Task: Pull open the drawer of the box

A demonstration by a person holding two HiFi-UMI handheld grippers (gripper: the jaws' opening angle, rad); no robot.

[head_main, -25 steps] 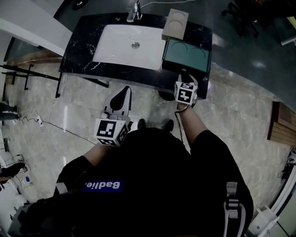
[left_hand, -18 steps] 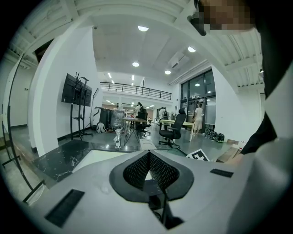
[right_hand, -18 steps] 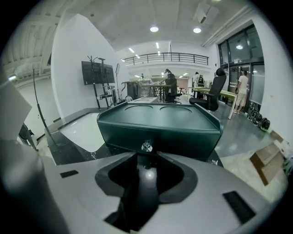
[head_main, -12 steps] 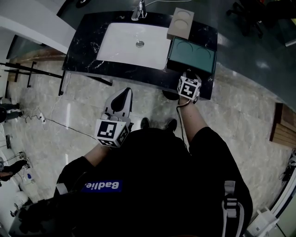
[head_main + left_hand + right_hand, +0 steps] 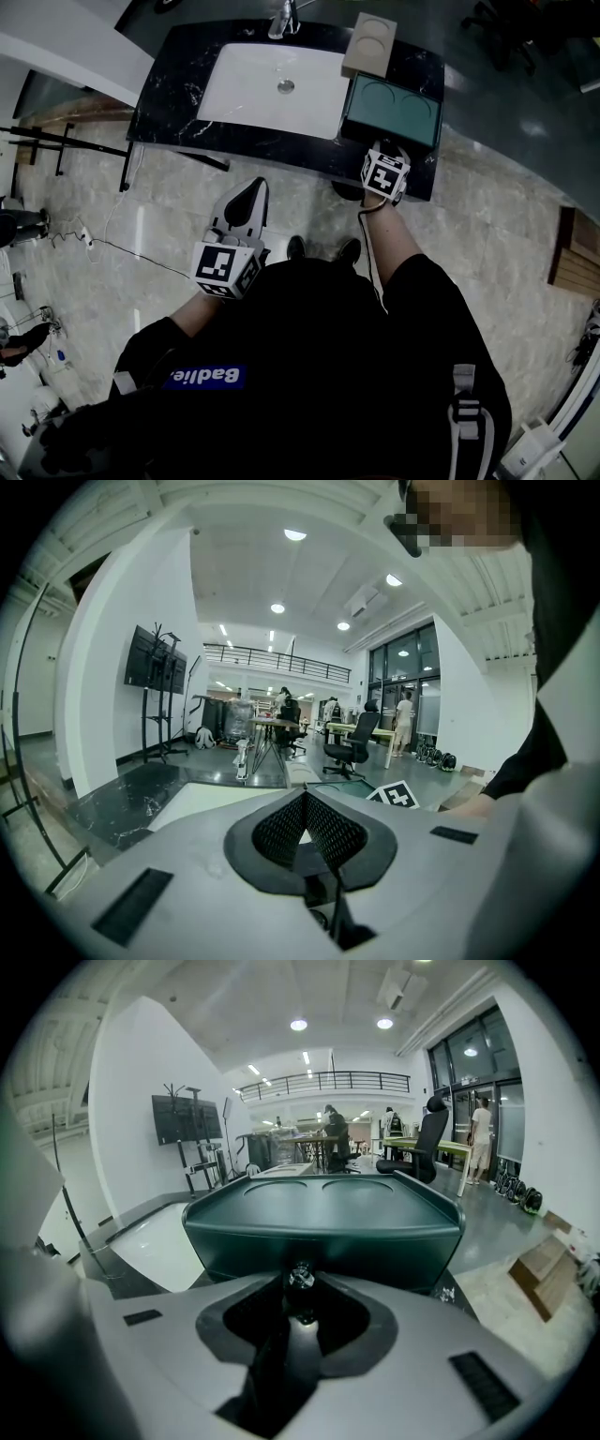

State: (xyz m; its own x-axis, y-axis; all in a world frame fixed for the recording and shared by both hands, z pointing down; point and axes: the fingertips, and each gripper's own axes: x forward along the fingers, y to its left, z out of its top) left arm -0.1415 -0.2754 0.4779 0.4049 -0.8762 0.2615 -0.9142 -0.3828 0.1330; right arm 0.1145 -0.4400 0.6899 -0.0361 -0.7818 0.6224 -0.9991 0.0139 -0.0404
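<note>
Right gripper view: right tool (image 5: 299, 1288) clamps drawer knob (image 5: 300, 1276), box (image 5: 323, 1230) ahead.

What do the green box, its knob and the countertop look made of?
Dark green box: smooth semi-gloss, likely plastic or painted; soft light reflections. Small faceted knob: shiny, perhaps glass or clear plastic; it glints. Black countertop: polished, marble-look stone; white veins.
</note>
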